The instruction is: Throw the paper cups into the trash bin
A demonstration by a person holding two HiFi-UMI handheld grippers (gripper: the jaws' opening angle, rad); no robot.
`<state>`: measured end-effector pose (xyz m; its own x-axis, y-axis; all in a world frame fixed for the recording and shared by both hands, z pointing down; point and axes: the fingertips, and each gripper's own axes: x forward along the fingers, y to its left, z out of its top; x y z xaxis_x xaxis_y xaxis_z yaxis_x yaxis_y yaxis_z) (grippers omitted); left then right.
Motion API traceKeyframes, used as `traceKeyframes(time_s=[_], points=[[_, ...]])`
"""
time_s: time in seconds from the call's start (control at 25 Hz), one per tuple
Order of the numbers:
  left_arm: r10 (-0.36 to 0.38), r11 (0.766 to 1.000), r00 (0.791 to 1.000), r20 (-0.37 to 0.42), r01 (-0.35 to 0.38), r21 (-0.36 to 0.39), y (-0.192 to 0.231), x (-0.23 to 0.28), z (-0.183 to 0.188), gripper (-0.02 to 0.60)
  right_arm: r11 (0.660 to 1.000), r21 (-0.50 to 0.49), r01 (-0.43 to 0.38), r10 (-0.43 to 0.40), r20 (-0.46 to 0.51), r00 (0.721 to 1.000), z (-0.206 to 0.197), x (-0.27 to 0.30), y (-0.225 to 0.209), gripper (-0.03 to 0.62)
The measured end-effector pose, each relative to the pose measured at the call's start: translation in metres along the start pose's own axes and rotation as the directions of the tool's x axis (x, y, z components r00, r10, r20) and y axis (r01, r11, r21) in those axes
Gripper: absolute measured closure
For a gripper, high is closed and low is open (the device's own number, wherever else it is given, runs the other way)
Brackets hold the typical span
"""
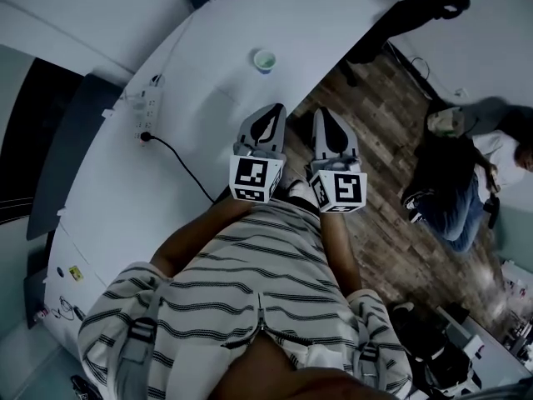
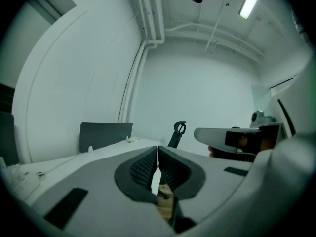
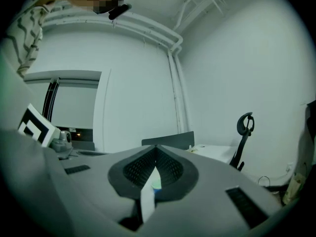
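A small paper cup [image 1: 265,60] with a pale green inside stands upright on the white curved table [image 1: 208,73], beyond both grippers. My left gripper [image 1: 271,112] and right gripper [image 1: 321,117] are held side by side over the table's near edge, pointing toward the cup and apart from it. In the left gripper view the left gripper [image 2: 158,148] has its jaws together with nothing between them. The right gripper [image 3: 156,148] is shut and empty too, and the cup [image 3: 156,184] shows low down through the slit below its tips.
A white power strip [image 1: 148,107] with a black cable [image 1: 179,163] lies on the table to the left. A black office chair [image 1: 416,11] stands at the table's far end, and a person [image 1: 454,182] sits on the wooden floor side at right. A grey partition panel [image 2: 106,135] stands on the table.
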<state>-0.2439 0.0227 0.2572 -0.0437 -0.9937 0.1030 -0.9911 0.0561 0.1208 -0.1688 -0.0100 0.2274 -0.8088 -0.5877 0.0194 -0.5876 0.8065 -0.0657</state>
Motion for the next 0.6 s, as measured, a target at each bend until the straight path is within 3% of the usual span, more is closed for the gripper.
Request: traceKeyframes(time_s=[0.36,0.6], points=[[0.100,0.994,0.995,-0.015,-0.100,-0.030,0.021,0.023,-0.010,0.555,0.999,0.012,-0.040,0.040,-0.051,0.998,-0.014,0.020,-0.015,0.583],[0.128,0.991,0.991,-0.027,-0.129,-0.022,0.031,0.040,-0.030,0.555,1.000,-0.004,-0.029,0.028,-0.092,0.995,-0.027,0.020,-0.028,0.583]])
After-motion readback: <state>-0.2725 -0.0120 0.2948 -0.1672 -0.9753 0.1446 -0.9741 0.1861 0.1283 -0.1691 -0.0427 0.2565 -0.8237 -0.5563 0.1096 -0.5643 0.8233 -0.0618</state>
